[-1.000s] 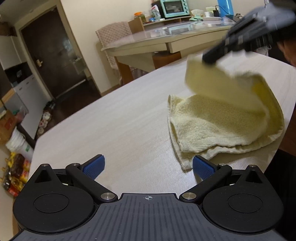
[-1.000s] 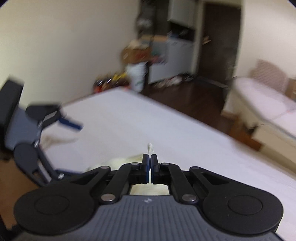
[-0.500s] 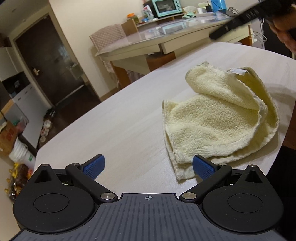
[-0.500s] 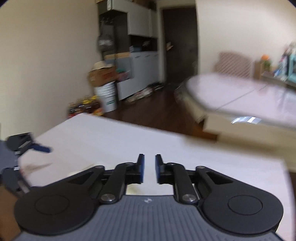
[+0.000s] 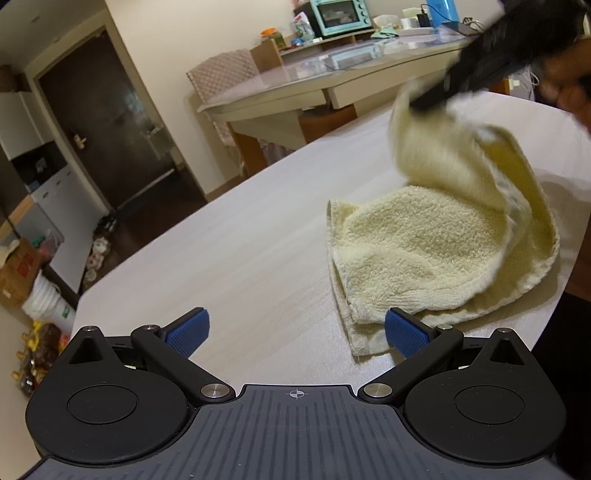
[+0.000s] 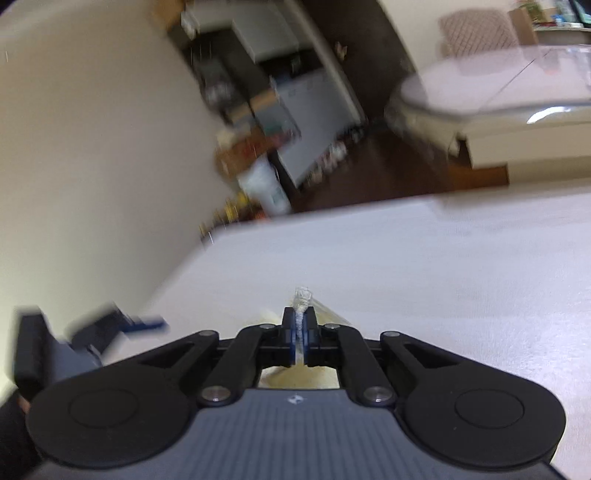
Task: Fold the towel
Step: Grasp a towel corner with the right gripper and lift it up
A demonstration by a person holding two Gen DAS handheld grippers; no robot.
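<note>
A pale yellow towel [image 5: 436,254] lies bunched on the white table [image 5: 229,258] at the right. Its far flap is lifted into the air, pinched by my right gripper [image 5: 424,103], which comes in blurred from the upper right. In the right wrist view my right gripper [image 6: 300,325] is shut on a thin edge of the towel [image 6: 302,300]. My left gripper [image 5: 295,328] hovers wide open just above the table at the towel's near corner, with its right blue pad [image 5: 404,332] over that corner and nothing held. The left gripper [image 6: 122,325] shows blurred in the right wrist view.
A second table [image 5: 295,92] with a teal oven [image 5: 340,14] and clutter stands behind, a chair [image 5: 221,81] beside it. A dark door [image 5: 107,125], boxes and a white bucket [image 5: 48,302] sit off the table's left. A hand [image 5: 565,88] holds the right gripper.
The right gripper, open and clear of the towel half a second ago, has shut on the towel's far edge and lifted that flap again. The left gripper has stayed put, open.
</note>
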